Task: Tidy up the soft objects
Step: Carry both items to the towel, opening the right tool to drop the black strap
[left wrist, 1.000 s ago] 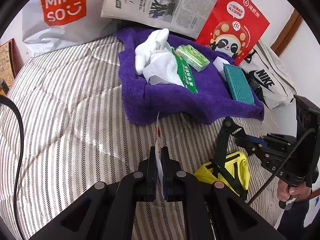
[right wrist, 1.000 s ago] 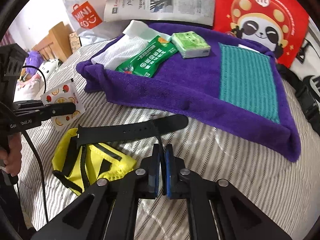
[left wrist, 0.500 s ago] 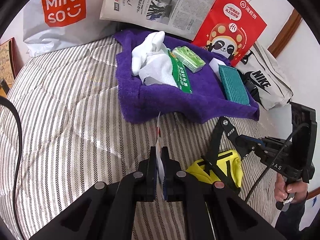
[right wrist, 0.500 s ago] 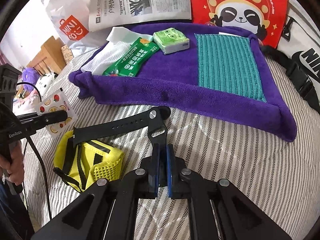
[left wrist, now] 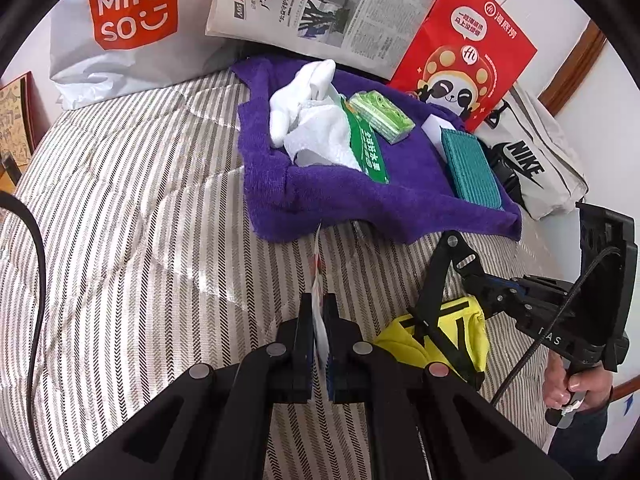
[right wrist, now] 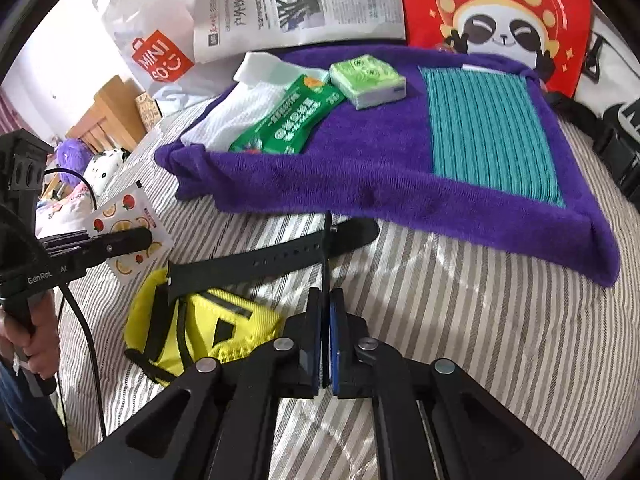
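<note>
The purple towel (right wrist: 400, 184) is plush, matt terry; on it, at its 3 o'clock edge, lies a ribbed teal cloth (right wrist: 488, 132). The green packet (right wrist: 288, 120) is glossy plastic film. The bed cover (left wrist: 120, 220) is woven, striped, faintly shiny fabric. The black strap (right wrist: 260, 256) looks matt rubber.

Bare striped bedspread (left wrist: 120, 220) lies open left of the purple plush towel (left wrist: 400, 200); the yellow mesh pouch (right wrist: 208, 328) and black perforated strap (right wrist: 280, 252) crowd the near side.

Fruit-print sachet (right wrist: 128, 232) pinched edge-on, black strap (right wrist: 276, 252) lifted over yellow pouch (right wrist: 200, 332)
</note>
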`<action>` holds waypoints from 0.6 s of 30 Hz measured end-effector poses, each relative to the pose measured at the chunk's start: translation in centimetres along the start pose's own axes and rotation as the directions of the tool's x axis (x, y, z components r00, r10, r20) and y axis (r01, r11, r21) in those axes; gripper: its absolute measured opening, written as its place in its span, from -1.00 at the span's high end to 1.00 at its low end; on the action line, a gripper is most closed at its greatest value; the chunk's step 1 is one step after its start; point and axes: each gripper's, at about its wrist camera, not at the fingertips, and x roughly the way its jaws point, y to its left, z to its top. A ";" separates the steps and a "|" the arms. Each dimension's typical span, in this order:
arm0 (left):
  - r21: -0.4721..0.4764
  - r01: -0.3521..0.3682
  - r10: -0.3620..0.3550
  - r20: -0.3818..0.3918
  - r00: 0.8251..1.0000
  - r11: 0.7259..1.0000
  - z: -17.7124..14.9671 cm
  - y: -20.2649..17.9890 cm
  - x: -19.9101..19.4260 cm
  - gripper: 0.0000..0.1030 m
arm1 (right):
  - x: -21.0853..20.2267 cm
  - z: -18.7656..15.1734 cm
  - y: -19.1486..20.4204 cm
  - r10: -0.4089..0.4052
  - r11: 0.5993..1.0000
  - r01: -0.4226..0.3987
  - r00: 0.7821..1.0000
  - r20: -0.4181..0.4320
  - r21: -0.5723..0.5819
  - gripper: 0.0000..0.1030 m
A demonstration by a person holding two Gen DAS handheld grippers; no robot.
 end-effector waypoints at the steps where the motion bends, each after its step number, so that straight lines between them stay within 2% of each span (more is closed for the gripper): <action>1: -0.002 -0.002 0.002 0.006 1.000 1.000 0.0 0.1 -0.1 0.90 | -0.1 0.0 0.1 -0.004 1.000 0.004 1.000 0.003 -0.006 0.93; 6: -0.004 0.014 -0.014 0.029 0.999 1.000 -0.1 0.2 -0.9 0.90 | -1.3 -0.1 0.4 -0.008 0.999 0.008 1.000 0.010 -0.039 0.93; 18: 0.025 0.046 -0.048 0.068 0.997 0.999 1.3 -1.6 -2.9 0.90 | -5.2 1.4 -1.3 -0.041 0.999 0.040 0.997 0.061 0.027 0.93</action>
